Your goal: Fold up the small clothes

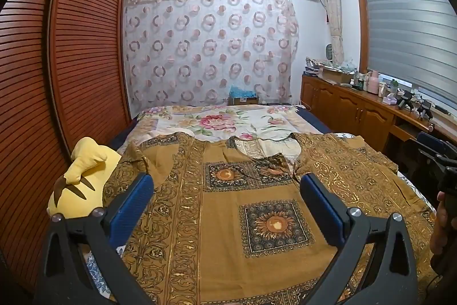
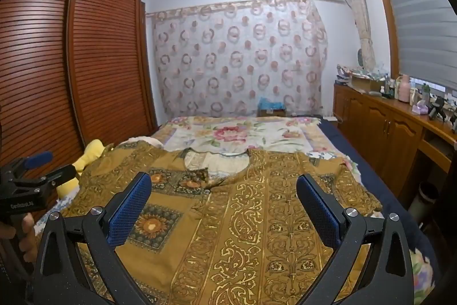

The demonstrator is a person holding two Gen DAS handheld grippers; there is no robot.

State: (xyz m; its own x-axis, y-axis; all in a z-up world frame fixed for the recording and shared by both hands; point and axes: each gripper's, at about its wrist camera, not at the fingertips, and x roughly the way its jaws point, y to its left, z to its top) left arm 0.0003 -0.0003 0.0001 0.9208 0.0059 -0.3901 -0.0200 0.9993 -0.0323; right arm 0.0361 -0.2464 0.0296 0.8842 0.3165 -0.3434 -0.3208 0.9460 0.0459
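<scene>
A mustard-brown patterned shirt with gold scrollwork and sunflower squares lies spread flat on the bed, neckline away from me; it also shows in the right wrist view. My left gripper is open, held above the shirt's middle, blue pads wide apart. My right gripper is open above the shirt's right half. The right gripper shows at the edge of the left wrist view, and the left gripper at the left edge of the right wrist view. Neither holds anything.
A yellow plush toy lies at the shirt's left edge beside the brown louvred wardrobe. A floral bedspread covers the far bed. A wooden cabinet with bottles runs along the right, under the window.
</scene>
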